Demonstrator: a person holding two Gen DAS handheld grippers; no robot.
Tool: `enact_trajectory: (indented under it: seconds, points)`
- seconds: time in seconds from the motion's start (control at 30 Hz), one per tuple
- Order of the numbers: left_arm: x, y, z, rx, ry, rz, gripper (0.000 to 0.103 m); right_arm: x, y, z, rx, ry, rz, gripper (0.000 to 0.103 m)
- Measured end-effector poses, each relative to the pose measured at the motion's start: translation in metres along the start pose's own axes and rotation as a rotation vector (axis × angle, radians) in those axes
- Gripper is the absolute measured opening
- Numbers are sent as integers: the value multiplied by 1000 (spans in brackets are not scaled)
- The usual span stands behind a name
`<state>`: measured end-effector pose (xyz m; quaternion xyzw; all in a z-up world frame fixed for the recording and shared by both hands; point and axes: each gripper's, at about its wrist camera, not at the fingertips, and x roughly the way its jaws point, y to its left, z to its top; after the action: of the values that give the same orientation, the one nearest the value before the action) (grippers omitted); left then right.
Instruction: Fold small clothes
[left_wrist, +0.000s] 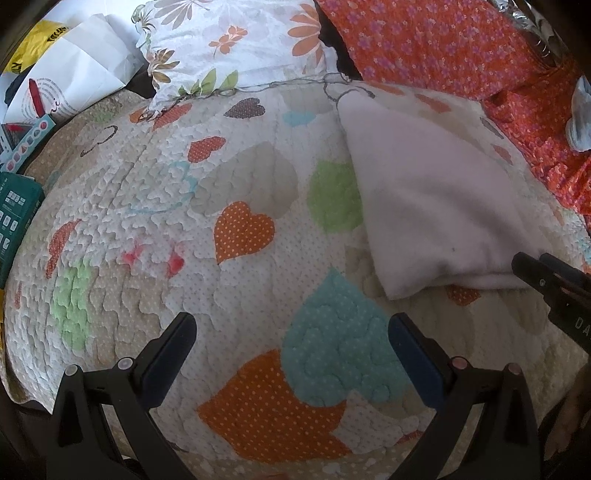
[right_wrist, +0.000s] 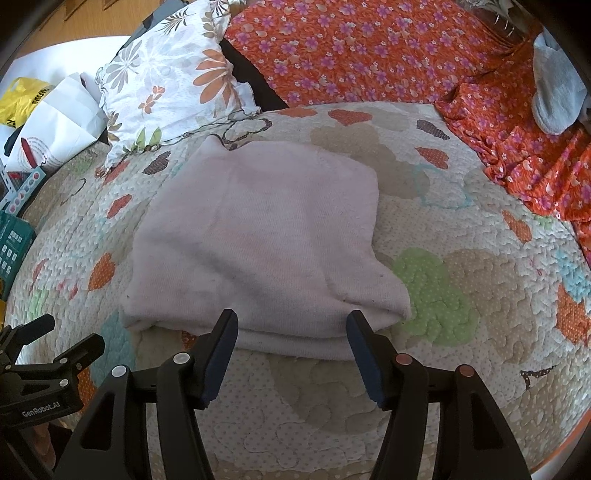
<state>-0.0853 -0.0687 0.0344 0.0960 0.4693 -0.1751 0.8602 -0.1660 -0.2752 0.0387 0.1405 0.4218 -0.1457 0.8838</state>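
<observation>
Garment (right_wrist: 258, 236): pale pink knit, lying folded in layers on the quilt (right_wrist: 461, 295), near edge showing stacked folds at the front. Resting flat, nothing on top of it.

Handling, judged from appearance: light, soft, limp, slightly fuzzy; not fragile, not slippery. Likely sagging and unfolding if lifted by a single layer. Likely sliding little on the quilted surface.

Grip point, judged: near folded edge, taking all layers together at a corner or at both front corners; avoiding a pinch on the top layer alone. Near-left corner (right_wrist: 127, 317) and near-right corner (right_wrist: 404, 312) both lying free and reachable.

Right tool (right_wrist: 291, 325): spread, fingertips straddling the near edge of the garment from just above, pads not pressing on it; nothing pinched.

Left tool (left_wrist: 293, 325): spread, hovering over bare quilt to the left of the garment, well apart from it; nothing between its fingers. Appearing also at the lower left of the right wrist view.

Surroundings: flowered pillow (right_wrist: 166, 88) lying beyond the garment at the far edge of the quilt; orange flowered sheet (right_wrist: 369, 55) lying behind and to the right; grey item (right_wrist: 554, 92) resting on that sheet, too unclear to identify; paper bags (right_wrist: 62, 110) and boxes lying off to the left.
</observation>
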Motion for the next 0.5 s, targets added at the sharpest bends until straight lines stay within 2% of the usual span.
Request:
enact_trajectory:
  seconds: [0.5]
  points:
    - [4,1,-4,-2,23,-15,103,-1,7,-3,-12,-7,-2,67]
